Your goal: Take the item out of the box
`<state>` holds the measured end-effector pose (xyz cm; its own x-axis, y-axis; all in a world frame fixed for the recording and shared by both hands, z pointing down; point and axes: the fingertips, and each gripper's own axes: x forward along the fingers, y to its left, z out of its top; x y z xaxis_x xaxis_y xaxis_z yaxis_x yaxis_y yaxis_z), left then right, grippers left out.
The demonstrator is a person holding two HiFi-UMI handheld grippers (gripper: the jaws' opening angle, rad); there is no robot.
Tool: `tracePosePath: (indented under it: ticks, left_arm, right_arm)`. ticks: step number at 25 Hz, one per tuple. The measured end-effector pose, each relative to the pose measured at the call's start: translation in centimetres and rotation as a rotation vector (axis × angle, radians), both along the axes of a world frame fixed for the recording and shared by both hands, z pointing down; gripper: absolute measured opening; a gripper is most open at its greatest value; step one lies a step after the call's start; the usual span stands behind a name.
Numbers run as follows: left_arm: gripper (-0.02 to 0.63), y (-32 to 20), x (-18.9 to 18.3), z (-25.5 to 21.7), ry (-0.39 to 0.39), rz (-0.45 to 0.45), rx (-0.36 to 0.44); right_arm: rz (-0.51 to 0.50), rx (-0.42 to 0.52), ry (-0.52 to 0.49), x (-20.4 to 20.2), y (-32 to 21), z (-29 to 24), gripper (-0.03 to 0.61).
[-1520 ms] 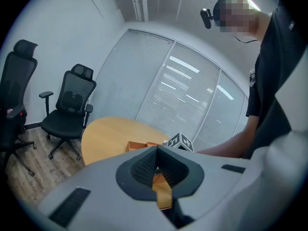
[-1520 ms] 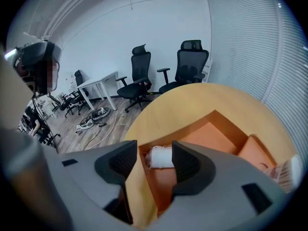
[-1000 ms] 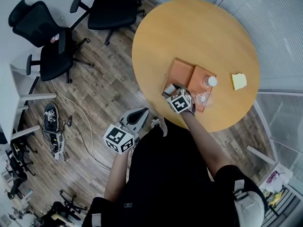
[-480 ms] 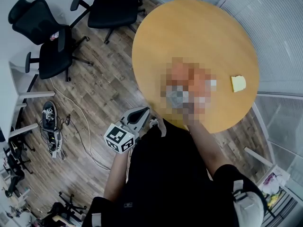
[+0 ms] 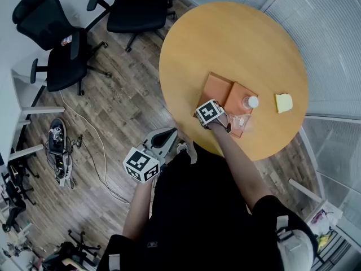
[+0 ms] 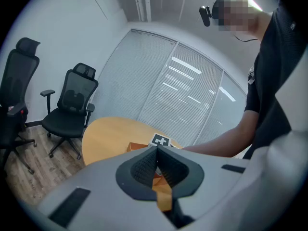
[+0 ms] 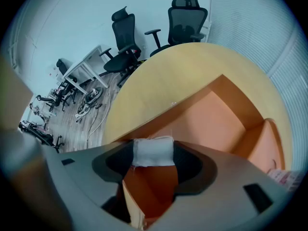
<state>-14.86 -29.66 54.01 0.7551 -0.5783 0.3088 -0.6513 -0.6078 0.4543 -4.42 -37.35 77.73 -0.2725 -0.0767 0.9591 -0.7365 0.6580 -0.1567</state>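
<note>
Lifting step, judged just begun.

- Right claw: closed on a white fabric-wrapped item, which fills the span between both pads. The item sits low over the orange floor of the open box, at lower centre of the right gripper view. It does not look clear of the box yet.
- Left claw: pads pressed together, nothing held. It hangs off the worktop over the wood floor, at lower left of the head view.
- Handling advice: the item looks soft and frayed at its edges, so hold the squeeze even. Raise it straight up until it is above the box wall, and only then move sideways.
- Edges: box walls rise at upper right of the right gripper view. In the head view the worktop rim passes near the box's lower side.
- Obstacles: a white-capped bottle stands in the box's right half. A yellow pad lies apart, further right.
- Open room: bare worktop at upper centre of the head view offers the safest set-down.
</note>
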Motion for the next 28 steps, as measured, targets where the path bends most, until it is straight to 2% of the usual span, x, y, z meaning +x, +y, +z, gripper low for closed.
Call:
tracePosePath:
  ticks: [3, 11, 15, 19, 28]
  left_arm:
    - [0.006, 0.0, -0.3, -0.1, 0.000, -0.002, 0.005]
    - [0.006, 0.2, 0.1, -0.9, -0.005, 0.021, 0.029]
    - [0.006, 0.6, 0.8, -1.0, 0.000, 0.042, 0.036]
    - [0.006, 0.6, 1.2, -1.2, 0.002, 0.064, 0.044]
    - [0.006, 1.6, 2.6, -1.6, 0.003, 0.108, 0.062]
  right_arm:
    - [0.011, 0.009, 0.027, 0.6, 0.3, 0.3, 0.252]
    - [-0.007, 0.099, -0.066, 0.0, 0.2, -1.0, 0.252]
    - [0.025, 0.156, -0.111, 0.5, 0.6, -2.3, 0.252]
    - [0.032, 0.224, -0.199, 0.1, 1.2, -4.0, 0.252]
    - [0.060, 0.412, -0.302, 1.4, 3.0, -9.5, 0.252]
